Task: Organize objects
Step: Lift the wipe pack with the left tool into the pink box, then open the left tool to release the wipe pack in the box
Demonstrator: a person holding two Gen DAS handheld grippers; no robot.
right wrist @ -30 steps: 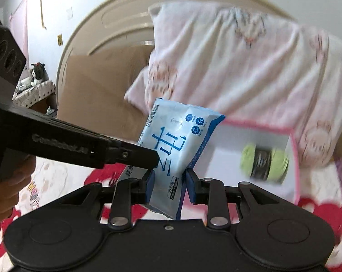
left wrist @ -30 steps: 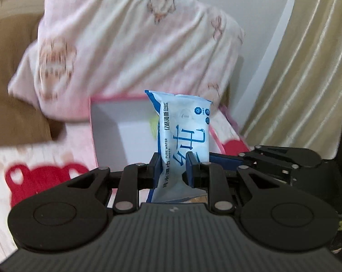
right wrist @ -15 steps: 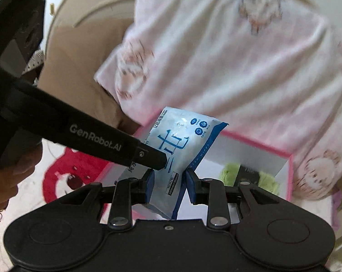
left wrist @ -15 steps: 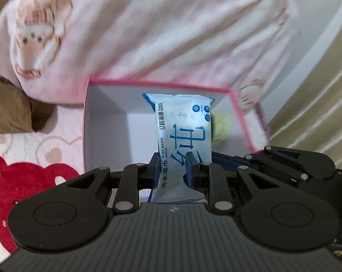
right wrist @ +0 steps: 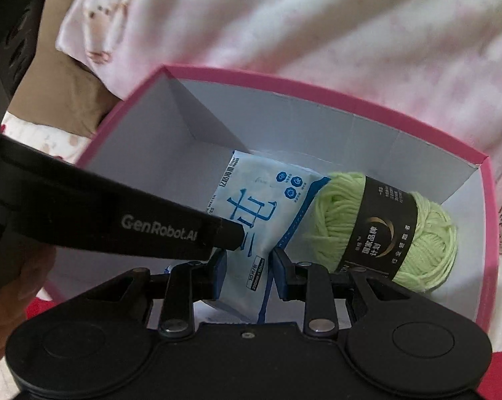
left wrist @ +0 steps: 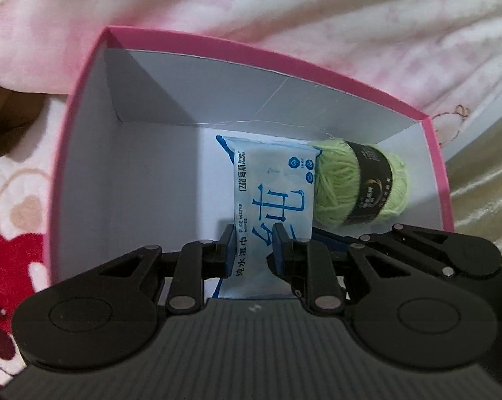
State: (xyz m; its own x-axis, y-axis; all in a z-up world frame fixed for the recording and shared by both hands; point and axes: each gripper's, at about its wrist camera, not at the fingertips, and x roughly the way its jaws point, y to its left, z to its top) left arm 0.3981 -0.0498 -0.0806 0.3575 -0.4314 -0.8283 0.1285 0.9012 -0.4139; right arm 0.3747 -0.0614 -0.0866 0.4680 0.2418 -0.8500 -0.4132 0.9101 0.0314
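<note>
Both tongs, left tongs (left wrist: 251, 238) and right tongs (right wrist: 249, 263), clamp one wet-wipes pack (left wrist: 270, 193) inside the pink box (left wrist: 84, 76), green yarn (left wrist: 337, 193) just right of them.

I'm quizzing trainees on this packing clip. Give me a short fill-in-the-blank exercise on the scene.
1. The box has a rim coloured ____.
2. The ball of yarn inside the box is light ____.
3. Both grippers hold one packet of wet ____.
4. The yarn carries a paper band coloured ____.

Missing words: pink; green; wipes; black
</note>
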